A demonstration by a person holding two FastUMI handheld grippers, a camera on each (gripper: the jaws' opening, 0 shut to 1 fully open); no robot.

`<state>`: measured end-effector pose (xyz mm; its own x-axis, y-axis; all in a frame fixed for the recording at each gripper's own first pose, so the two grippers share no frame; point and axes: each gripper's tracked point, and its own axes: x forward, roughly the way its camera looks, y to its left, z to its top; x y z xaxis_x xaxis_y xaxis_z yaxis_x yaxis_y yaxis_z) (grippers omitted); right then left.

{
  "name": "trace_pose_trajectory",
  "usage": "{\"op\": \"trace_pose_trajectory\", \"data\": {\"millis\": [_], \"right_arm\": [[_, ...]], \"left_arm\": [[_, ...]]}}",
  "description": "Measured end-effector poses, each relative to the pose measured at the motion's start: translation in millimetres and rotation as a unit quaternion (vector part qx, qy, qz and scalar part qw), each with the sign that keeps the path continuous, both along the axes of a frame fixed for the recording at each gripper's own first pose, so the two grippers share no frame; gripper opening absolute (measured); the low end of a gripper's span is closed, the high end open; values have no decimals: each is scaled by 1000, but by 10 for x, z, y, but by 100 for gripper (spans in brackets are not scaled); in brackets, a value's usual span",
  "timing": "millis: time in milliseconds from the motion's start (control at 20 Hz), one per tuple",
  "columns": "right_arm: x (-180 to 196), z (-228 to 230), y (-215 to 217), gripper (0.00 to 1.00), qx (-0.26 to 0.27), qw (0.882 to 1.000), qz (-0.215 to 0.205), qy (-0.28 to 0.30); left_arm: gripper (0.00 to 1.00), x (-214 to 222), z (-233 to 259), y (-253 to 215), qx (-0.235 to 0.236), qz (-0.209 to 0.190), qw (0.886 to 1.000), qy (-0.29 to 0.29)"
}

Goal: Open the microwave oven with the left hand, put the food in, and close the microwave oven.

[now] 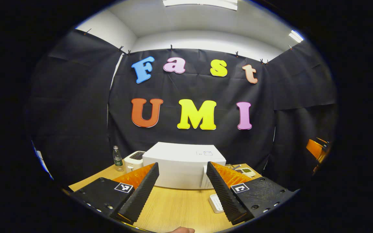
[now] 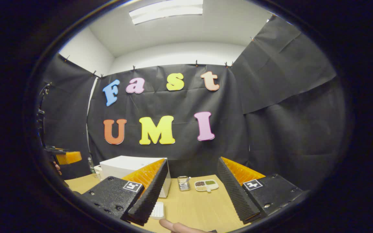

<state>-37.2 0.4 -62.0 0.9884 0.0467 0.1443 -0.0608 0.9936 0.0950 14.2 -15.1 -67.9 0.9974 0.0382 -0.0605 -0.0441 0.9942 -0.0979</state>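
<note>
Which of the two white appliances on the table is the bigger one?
The microwave oven, the big white box at centre; the toaster at its left is far smaller.

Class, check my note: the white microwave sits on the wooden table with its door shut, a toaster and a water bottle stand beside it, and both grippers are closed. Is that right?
One detail is wrong. The left gripper and right gripper are both open, fingers spread wide, as each gripper's view shows. The microwave, table, toaster and bottle stand as stated.
</note>
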Motion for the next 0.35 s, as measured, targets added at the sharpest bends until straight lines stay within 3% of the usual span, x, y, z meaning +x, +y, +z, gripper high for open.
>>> {"op": "trace_pose_trajectory", "data": {"millis": [300, 350], "right_arm": [[-365, 137, -49, 99, -14, 999, -31, 2], [-395, 116, -50, 99, -16, 999, -32, 4]], "left_arm": [[93, -622, 157, -137, 22, -28, 999, -28], [81, -679, 127, -139, 33, -27, 999, -30]]}}
